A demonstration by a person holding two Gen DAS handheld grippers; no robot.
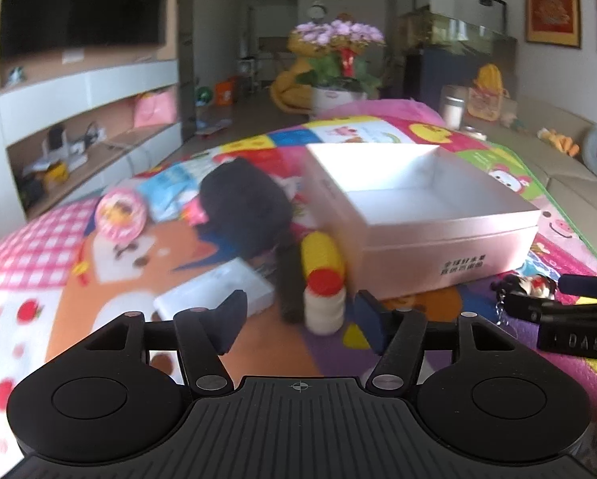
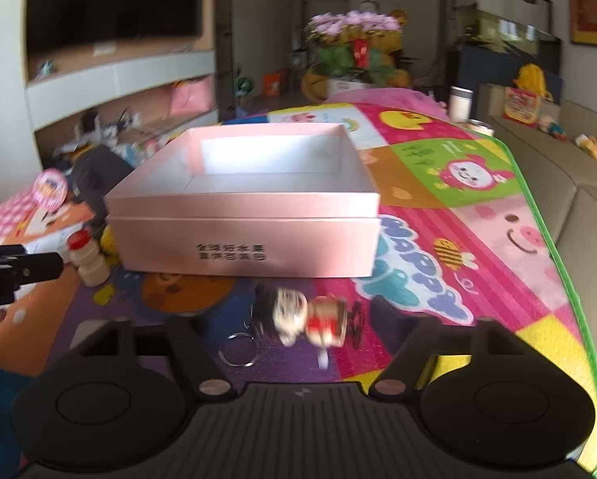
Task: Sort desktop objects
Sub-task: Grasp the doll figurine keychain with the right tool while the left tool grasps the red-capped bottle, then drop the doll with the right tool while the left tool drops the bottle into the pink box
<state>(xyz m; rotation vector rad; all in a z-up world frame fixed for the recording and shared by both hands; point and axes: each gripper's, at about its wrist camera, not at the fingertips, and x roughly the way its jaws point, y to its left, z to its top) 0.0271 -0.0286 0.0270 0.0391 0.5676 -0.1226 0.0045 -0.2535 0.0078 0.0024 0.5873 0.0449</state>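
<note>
While my left hand-held gripper (image 1: pixel 298 313) hovers low over the tabletop (image 2: pixel 478 215), its fingers stand partly apart with nothing pressed between them; a small white bottle with a red cap (image 1: pixel 324 299) stands just ahead of the gap. My right hand-held gripper (image 2: pixel 286 319) is also open, its fingers apart on either side of a keychain with two little figures (image 2: pixel 306 319) and a metal ring (image 2: pixel 240 349), not clamping it.

The pink box (image 2: pixel 250 239) sits open-topped and empty in the middle, just behind the keychain, with two lines of black Chinese characters on its front wall, too blurred for me to read. The side of the right tool shows letters like "DAS" in the left view. The colourful mat on the tabletop carries the word "HAPPY" (image 2: pixel 414 275) in puffy letters beside a cartoon pig and a bee.

Left of the box lie a yellow cylinder (image 1: pixel 322 251), a black cloth thing (image 1: pixel 246 211), a flat white pack (image 1: pixel 214 293) and a round pink tin (image 1: pixel 122 217). Beyond are a potted plant with purple flowers (image 1: pixel 338 40), shelves under a dark television (image 1: pixel 82 4), and a beige sofa (image 2: pixel 570 183).
</note>
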